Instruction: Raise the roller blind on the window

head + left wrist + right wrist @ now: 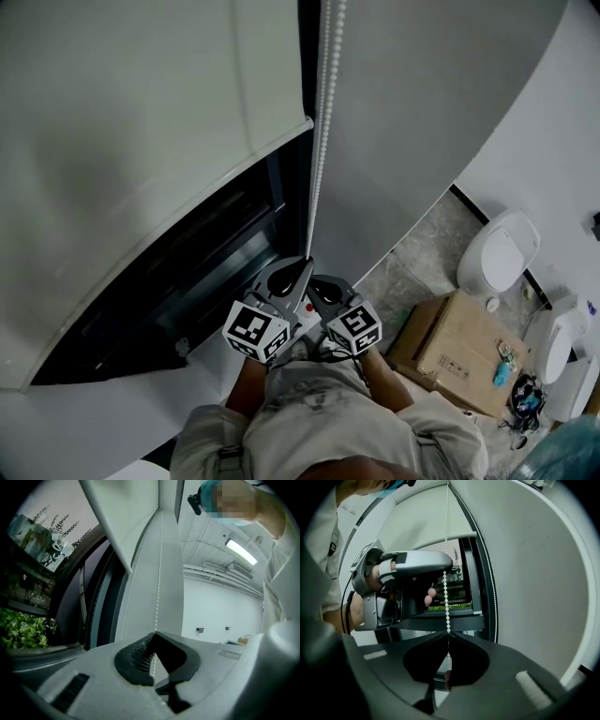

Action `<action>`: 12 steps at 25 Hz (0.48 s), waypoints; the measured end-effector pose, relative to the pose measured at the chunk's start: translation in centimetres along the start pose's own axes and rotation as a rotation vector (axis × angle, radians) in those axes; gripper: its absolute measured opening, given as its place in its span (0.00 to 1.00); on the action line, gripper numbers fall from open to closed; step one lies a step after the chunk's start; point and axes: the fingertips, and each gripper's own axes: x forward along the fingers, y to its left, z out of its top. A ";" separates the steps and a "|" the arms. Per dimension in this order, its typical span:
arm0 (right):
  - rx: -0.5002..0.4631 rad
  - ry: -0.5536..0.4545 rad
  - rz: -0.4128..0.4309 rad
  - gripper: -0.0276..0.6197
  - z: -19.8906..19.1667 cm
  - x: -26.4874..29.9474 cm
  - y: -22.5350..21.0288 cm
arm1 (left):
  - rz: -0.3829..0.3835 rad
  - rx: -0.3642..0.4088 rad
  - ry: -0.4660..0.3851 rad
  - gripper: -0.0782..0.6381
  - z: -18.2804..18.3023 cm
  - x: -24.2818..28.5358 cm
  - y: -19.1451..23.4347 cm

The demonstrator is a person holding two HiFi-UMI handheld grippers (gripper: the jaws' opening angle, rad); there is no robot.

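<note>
Bead chain point(324, 122): hangs vertically from upper centre to lower centre, right of roller blind point(141, 141). Left gripper point(154, 635) and right gripper point(449, 635) both pinch it (left higher).

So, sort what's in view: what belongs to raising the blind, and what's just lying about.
Belongs: roller blind, bead chain, window, left gripper and right gripper, both shut on the bead chain.
Lying about: cardboard box, white lidded fixture.
</note>
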 end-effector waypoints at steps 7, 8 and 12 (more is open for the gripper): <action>0.004 0.020 -0.013 0.06 -0.8 0.1 -0.1 | 0.003 -0.007 -0.002 0.13 -0.8 -0.4 -0.1; 0.003 0.020 -0.014 0.06 -0.8 0.1 0.0 | 0.004 -0.005 -0.002 0.13 -0.8 -0.4 -0.1; -0.006 0.020 -0.014 0.06 -0.8 -0.1 0.1 | 0.005 -0.006 -0.005 0.13 -0.8 -0.5 0.0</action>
